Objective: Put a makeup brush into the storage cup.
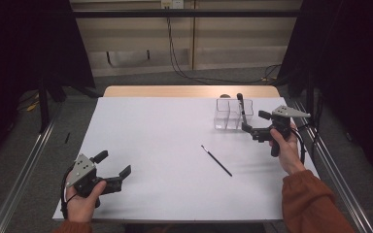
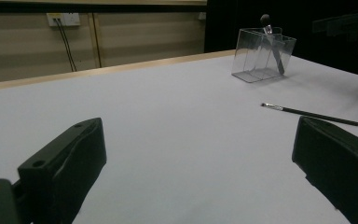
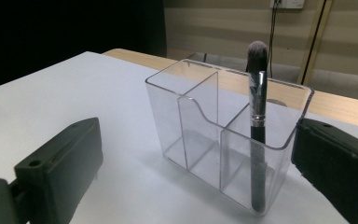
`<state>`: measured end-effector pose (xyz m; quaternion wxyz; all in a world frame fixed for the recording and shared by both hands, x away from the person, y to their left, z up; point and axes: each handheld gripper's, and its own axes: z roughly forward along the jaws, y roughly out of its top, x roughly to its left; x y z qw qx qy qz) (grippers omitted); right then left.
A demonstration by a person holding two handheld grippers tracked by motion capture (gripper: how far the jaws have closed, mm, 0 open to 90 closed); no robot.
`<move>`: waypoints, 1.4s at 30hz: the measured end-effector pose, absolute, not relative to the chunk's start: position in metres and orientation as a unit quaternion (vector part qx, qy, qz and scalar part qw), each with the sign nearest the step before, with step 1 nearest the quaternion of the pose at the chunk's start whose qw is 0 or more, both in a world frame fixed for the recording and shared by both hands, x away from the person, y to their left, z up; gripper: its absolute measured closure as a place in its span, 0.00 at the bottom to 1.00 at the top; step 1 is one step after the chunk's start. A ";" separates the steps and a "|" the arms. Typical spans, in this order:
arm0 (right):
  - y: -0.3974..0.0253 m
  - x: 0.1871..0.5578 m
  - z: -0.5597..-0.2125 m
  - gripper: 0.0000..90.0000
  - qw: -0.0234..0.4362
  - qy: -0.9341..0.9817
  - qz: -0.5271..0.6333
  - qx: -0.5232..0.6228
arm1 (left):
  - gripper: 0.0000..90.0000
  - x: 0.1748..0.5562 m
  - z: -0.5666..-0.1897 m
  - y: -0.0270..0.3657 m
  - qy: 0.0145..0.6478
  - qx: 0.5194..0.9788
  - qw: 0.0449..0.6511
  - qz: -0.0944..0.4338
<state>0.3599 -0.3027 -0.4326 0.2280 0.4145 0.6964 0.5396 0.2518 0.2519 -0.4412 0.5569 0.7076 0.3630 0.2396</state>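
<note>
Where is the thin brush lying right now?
In the high view the thin brush lies flat on the table, right of centre, apart from the clear organizer and nearer the right gripper.

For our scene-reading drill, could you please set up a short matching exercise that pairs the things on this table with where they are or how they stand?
Things:
1. thick brush
2. thin brush
3. clear organizer
4. left gripper

Places or states:
A. lies flat on the white table, mid-table
B. stands upright in a compartment, bristles up
C. held open at the table's near left corner, holding nothing
D. stands near the far right of the table, just in front of the open right gripper

Pairs: 1-B, 2-A, 3-D, 4-C
</note>
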 end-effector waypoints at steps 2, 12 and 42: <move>-0.304 0.356 -0.432 0.02 0.228 0.696 0.544 0.409 | 0.03 0.252 -0.441 0.252 0.363 0.707 0.558 0.239; -0.303 0.337 -0.435 0.03 0.234 0.702 0.532 0.411 | 0.03 0.251 -0.441 0.252 0.363 0.707 0.559 0.239; -0.305 0.280 -0.447 0.03 0.225 0.711 0.529 0.405 | 0.04 0.248 -0.439 0.251 0.361 0.705 0.562 0.238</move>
